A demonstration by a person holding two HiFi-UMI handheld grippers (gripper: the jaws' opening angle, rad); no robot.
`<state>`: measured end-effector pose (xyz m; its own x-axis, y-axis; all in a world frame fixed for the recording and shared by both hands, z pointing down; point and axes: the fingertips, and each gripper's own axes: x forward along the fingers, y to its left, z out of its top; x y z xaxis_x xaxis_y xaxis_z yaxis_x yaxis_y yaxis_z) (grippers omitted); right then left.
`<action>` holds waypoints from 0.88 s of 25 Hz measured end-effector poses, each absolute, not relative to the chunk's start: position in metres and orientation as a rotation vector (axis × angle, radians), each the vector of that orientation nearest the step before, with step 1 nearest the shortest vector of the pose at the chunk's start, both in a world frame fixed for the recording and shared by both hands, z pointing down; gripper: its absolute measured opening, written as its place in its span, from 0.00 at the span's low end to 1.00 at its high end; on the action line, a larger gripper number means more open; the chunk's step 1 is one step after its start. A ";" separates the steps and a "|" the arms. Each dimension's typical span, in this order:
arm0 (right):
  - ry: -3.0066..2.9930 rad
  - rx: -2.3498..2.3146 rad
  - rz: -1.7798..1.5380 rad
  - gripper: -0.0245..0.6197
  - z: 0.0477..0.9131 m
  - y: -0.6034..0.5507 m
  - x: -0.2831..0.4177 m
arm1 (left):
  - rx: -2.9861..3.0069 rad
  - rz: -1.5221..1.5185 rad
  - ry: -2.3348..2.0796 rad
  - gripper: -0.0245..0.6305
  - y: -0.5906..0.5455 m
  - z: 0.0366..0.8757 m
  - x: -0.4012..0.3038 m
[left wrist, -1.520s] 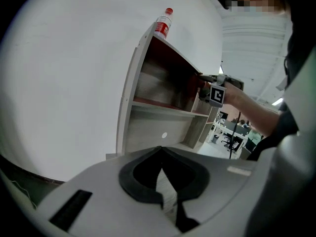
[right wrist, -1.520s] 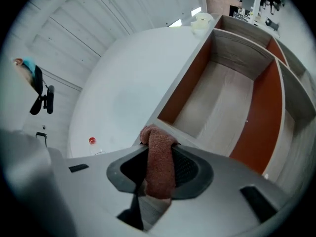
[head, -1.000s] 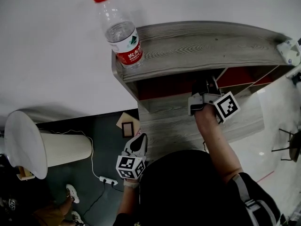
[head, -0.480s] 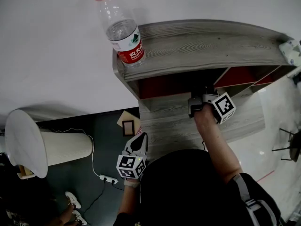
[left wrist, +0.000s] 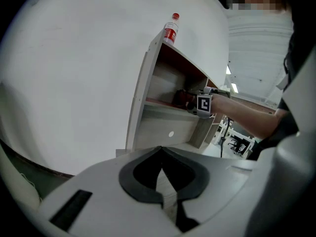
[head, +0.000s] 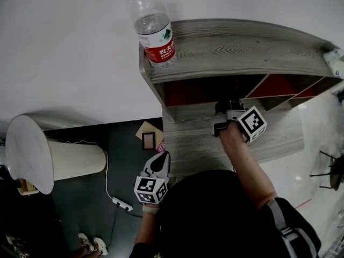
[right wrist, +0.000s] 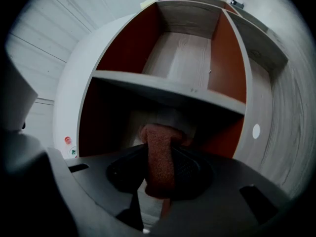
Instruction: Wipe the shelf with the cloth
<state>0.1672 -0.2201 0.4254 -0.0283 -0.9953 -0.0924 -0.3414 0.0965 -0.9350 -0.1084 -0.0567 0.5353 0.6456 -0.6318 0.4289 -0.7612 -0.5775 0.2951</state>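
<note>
one tool, the right tool point(head: 227, 107), pinches the cloth point(right wrist: 159, 157) inside the shelf point(head: 242, 50); press it flat and stroke evenly. the left tool point(head: 158, 163) is pressed together, empty.

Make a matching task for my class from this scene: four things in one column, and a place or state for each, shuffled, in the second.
Things:
1 water bottle
2 cloth
3 left gripper
4 power strip

Places or states:
A on the dark floor
B on top of the shelf
C shut, nothing between its jaws
D pinched in the right gripper

Pairs: 1-B, 2-D, 3-C, 4-A
</note>
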 end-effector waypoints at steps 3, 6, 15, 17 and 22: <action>1.594 -1.310 -0.987 0.20 0.417 -0.225 0.131 | 2.390 0.375 -1.128 0.05 -0.050 0.535 -0.119; 1.674 -1.236 -1.022 0.20 0.411 -0.231 0.093 | 2.360 0.367 -1.175 0.05 -0.043 0.536 -0.134; 1.863 -1.008 -1.101 0.20 0.394 -0.245 -0.007 | 2.256 0.330 -1.328 0.05 -0.022 0.537 -0.183; 1.886 -0.960 -1.113 0.20 0.391 -0.246 -0.024 | 2.238 0.326 -1.353 0.05 -0.018 0.538 -0.191; 1.864 -0.924 -1.116 0.20 0.385 -0.250 -0.034 | 2.209 0.313 -1.396 0.05 -0.013 0.537 -0.208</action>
